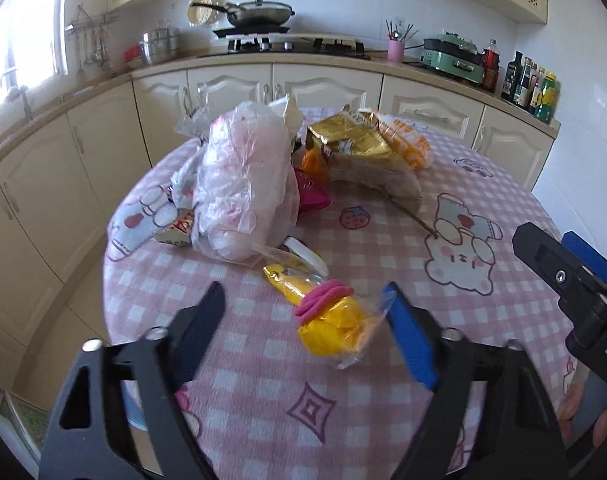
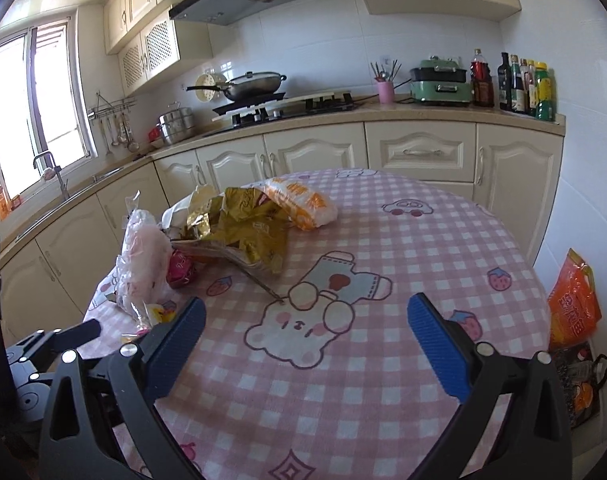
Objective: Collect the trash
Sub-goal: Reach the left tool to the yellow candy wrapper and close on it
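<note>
Crinkled yellow plastic wrapper with pink band [image 1: 330,320] lay lower centre between spread left gripper [image 1: 303,304] fingers, untouched, right gripper [image 2: 303,318] spread over bare pink checked tablecloth [image 2: 403,240], cream kitchen cabinets [image 2: 315,152] behind.

Left gripper [image 1: 303,304]: black triangular cut-out arms, silver screws, blue ribbed pads. Right gripper [image 2: 305,316] matches, white lettering on its side at frame right.

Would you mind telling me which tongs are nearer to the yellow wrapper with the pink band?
Left. The left tongs straddle the yellow wrapper, not yet pressing it. The right tongs hover open over bare tablecloth, off to its right.
</note>
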Available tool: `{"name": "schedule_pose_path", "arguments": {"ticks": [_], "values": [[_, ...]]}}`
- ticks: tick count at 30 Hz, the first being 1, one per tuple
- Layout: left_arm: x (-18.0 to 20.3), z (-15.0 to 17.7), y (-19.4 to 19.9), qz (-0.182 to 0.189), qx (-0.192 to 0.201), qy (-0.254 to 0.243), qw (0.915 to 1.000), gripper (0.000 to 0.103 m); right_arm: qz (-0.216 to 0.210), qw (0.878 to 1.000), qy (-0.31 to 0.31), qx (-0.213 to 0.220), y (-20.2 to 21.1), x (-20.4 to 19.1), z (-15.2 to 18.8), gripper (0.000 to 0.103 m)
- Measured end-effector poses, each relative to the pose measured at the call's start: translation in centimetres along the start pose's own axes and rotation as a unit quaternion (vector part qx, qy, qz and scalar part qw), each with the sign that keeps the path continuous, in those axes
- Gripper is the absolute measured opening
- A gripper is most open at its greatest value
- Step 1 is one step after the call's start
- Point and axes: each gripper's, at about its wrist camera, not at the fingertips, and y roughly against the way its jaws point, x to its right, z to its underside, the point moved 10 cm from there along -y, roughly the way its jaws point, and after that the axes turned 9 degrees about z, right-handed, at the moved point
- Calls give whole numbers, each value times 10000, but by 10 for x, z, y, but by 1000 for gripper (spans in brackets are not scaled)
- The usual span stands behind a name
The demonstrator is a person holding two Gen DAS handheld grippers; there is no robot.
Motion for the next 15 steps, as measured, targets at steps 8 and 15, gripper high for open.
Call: {"name": "schedule_pose_path", "arguments": {"ticks": [8,15], "values": [[-20,9,19,521,187,290,9980,37,-329,9991,194,-198,-15,-41,1,99],[-68,9,64,231,670,612,9956,37,-709,9960,437,-308,-24,-102,-4,99]]}}
